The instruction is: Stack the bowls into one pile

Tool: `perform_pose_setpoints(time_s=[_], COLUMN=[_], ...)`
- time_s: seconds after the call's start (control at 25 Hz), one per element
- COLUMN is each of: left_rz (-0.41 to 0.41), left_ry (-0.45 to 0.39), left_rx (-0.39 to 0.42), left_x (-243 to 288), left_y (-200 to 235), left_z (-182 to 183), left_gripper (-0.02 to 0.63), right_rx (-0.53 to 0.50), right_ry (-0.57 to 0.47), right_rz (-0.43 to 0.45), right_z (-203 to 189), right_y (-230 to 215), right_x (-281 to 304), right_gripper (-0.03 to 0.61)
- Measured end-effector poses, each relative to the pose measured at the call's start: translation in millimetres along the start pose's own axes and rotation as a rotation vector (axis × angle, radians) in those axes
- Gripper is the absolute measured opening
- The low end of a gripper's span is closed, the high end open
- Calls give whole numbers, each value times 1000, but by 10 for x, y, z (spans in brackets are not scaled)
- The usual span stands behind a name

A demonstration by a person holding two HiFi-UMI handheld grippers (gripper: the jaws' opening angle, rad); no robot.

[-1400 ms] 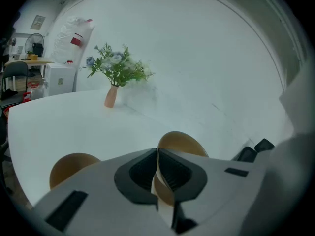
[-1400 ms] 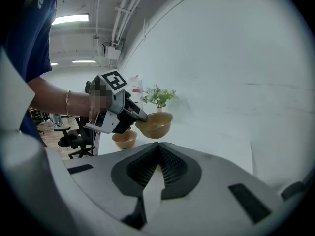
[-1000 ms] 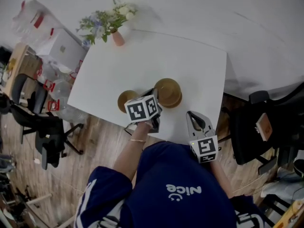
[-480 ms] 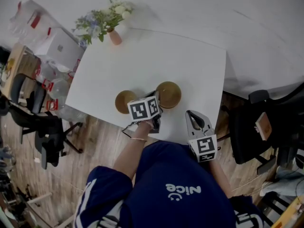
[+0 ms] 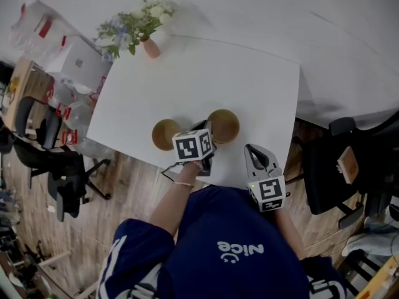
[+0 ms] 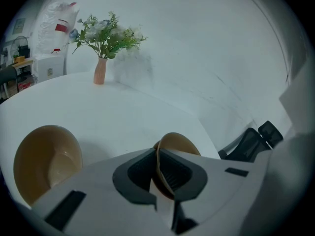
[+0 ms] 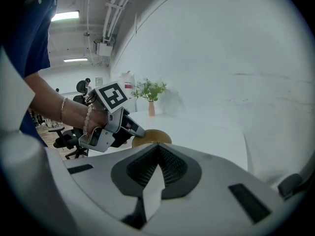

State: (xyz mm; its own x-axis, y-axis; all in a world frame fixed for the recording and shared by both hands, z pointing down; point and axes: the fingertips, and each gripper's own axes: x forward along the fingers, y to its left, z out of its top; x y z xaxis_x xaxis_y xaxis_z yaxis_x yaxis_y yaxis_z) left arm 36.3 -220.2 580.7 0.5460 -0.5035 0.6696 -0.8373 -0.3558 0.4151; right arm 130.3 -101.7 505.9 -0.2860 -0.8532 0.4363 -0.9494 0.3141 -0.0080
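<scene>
Two tan bowls are on the white table (image 5: pixel 187 80). One bowl (image 5: pixel 165 134) (image 6: pixel 47 161) stands open side up at the left. My left gripper (image 5: pixel 207 130) (image 6: pixel 158 154) is shut on the near rim of the other bowl (image 5: pixel 224 126) (image 6: pixel 179 142), which is tilted and low at the table; I cannot tell whether it rests on it. The two bowls stand apart. My right gripper (image 5: pixel 252 150) (image 7: pixel 158 149) is shut on nothing, back near the table's front edge, and looks at the held bowl (image 7: pixel 150 136) and the left gripper (image 7: pixel 110 127).
A pink vase of flowers (image 5: pixel 149 45) (image 6: pixel 100 70) stands at the table's far left corner. Office chairs (image 5: pixel 56 167) (image 5: pixel 336 167) flank the table on the wooden floor. Boxes and bags (image 5: pixel 68 61) are piled at the left.
My left gripper has sunk toward the table with the bowl in it and drifted slightly right. The right gripper and the left bowl have stayed put.
</scene>
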Motion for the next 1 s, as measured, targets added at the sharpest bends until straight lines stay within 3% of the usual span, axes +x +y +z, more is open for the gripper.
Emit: perform_pose_setpoints(time_s=[0.24,0.36,0.44,0.76,1.0], left_rz=[3,-28,-40,-46,-1], left_ry=[-8,-19,-30,-118,-164], left_rx=[18,9,8,35,42], left_x=[-28,-49,-84,-385,-703], left_y=[-13,-64,-92,-111,100], left_z=[8,39,70,273,316], left_gripper=[40,107,120,121,121], right_rx=[2,1,-1,-19,-35], right_ry=[8,10,10,4,-1], right_rz=[-3,-5,-4,22,54], right_z=[-15,-19,-18,24,45], right_y=[7,3,10,117,236], right_x=[17,20,23,43,62], right_gripper=[23,23,23,23,23])
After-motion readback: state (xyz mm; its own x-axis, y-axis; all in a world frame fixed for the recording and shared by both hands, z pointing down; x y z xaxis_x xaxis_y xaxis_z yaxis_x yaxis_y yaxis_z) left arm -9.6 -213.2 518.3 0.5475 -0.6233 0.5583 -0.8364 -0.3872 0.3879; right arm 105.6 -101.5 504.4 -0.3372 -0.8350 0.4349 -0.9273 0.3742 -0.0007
